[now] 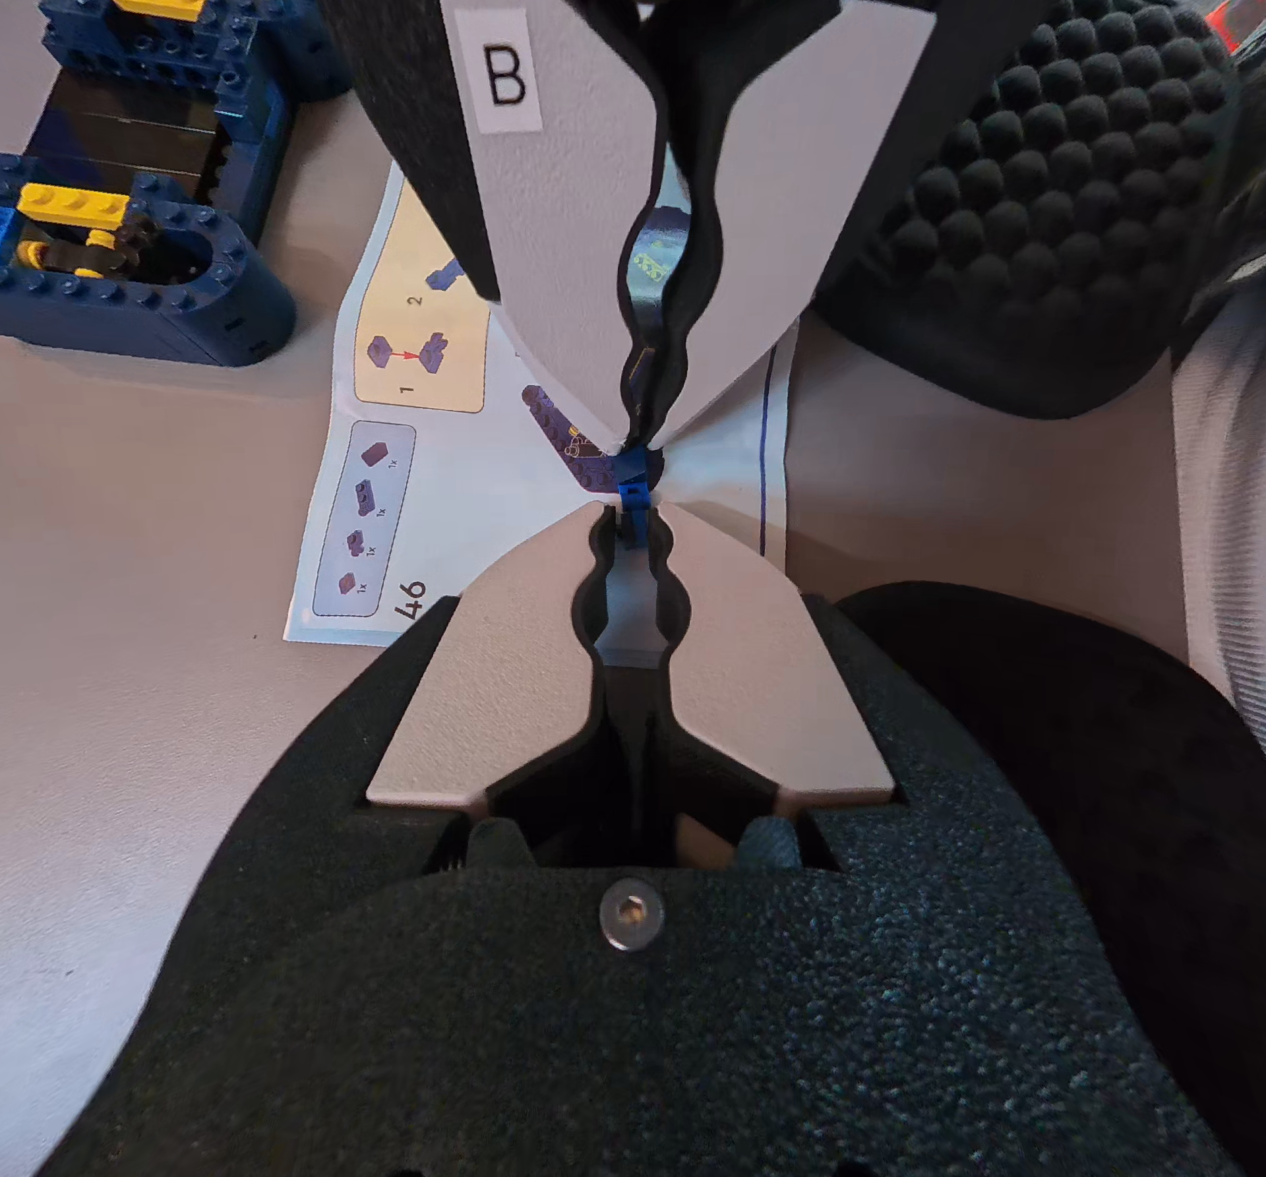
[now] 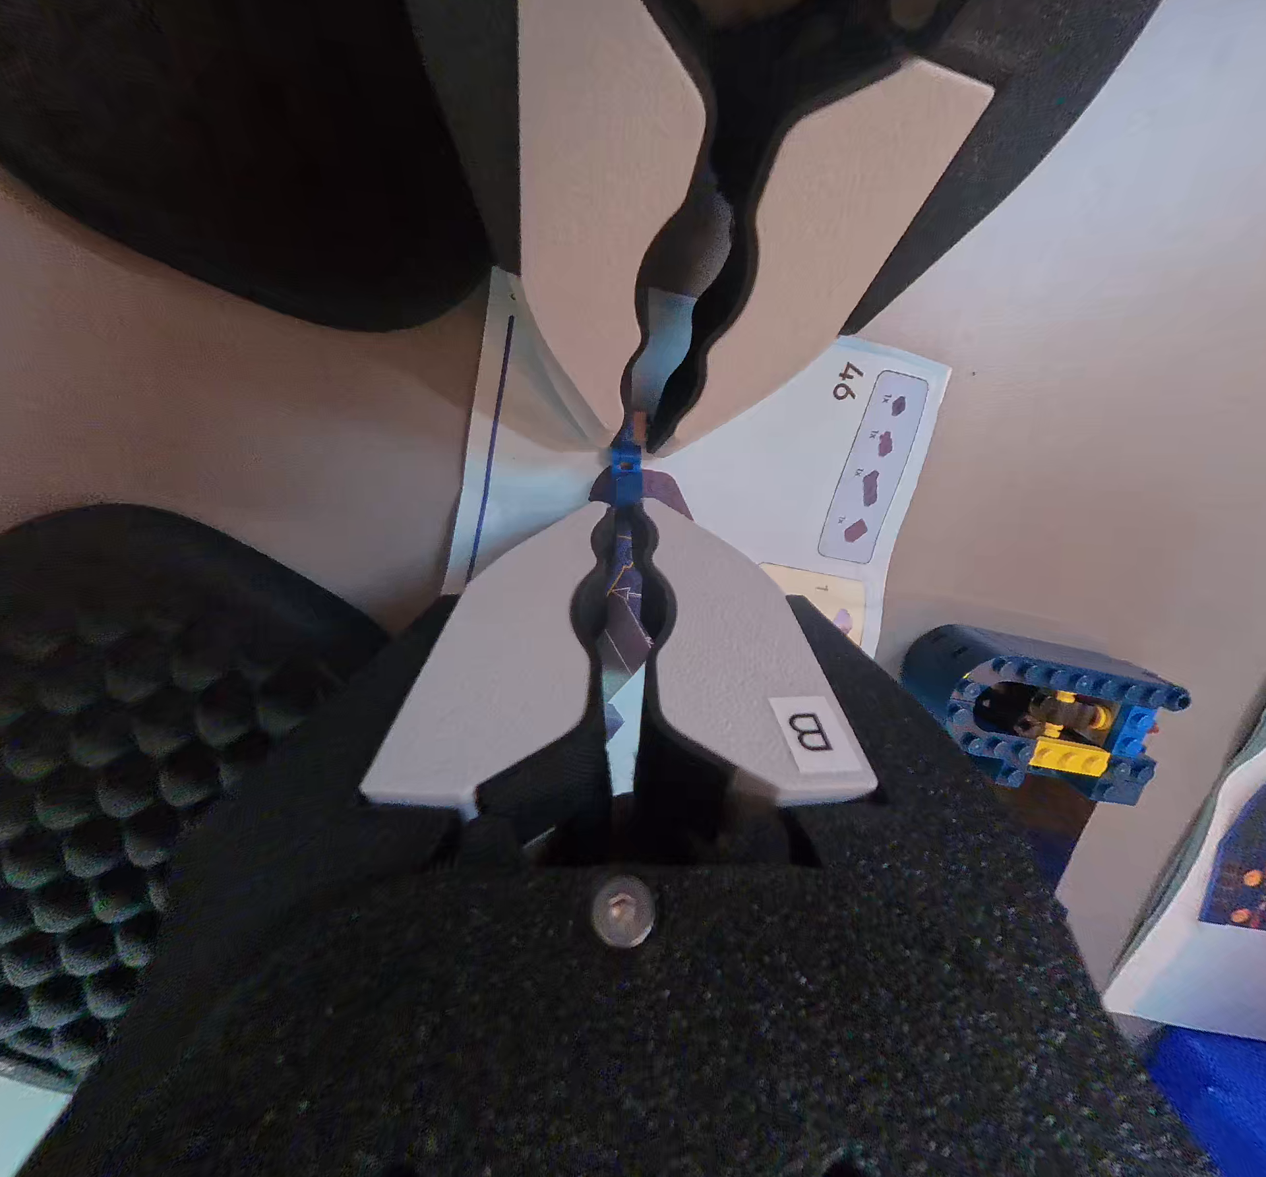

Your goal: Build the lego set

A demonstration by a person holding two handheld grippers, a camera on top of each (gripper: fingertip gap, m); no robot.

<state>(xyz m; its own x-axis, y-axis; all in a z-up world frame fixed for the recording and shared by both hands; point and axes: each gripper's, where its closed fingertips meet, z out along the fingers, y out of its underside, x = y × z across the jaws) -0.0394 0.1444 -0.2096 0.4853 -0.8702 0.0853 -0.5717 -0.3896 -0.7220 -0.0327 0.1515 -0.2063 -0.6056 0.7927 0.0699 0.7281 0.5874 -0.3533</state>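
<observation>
- Count: two grippers, two small blue bricks joined end to end, one instruction sheet, one blue-and-yellow brick model, one dimpled black pad.
- Landmark: the instruction sheet, flat on the table.
- Left gripper: jaws nearly closed, a narrow slot between them. The fingertips clamp one blue brick from both sides.
- Right gripper: jaws nearly closed. The tips grip the second blue brick.
- The grippers face each other tip to tip above the sheet's middle.
- Brick position: the joined pair spans the short gap between the two sets of fingertips, one end in each gripper, over the sheet's printed drawing.
- Model: on the table just beyond the sheet's edge, on the side of its yellow panel.
- Pad: beside the sheet's opposite edge, the one with the blue line.
</observation>
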